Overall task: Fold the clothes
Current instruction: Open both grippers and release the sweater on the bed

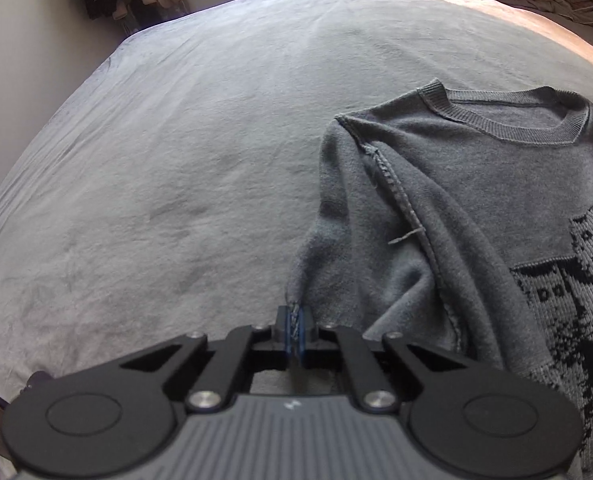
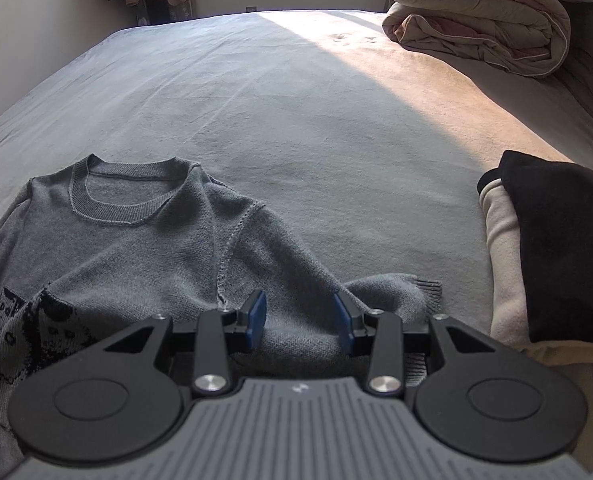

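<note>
Sweater (image 1: 476, 200) edge between left gripper (image 1: 295, 326) fingers

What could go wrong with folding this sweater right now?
The left gripper pinches only a thin bit of the sweater's edge, so the knit might slip out when lifted. The right gripper is open over the other sleeve, holding nothing; lifting now could drag the sweater crooked.
</note>
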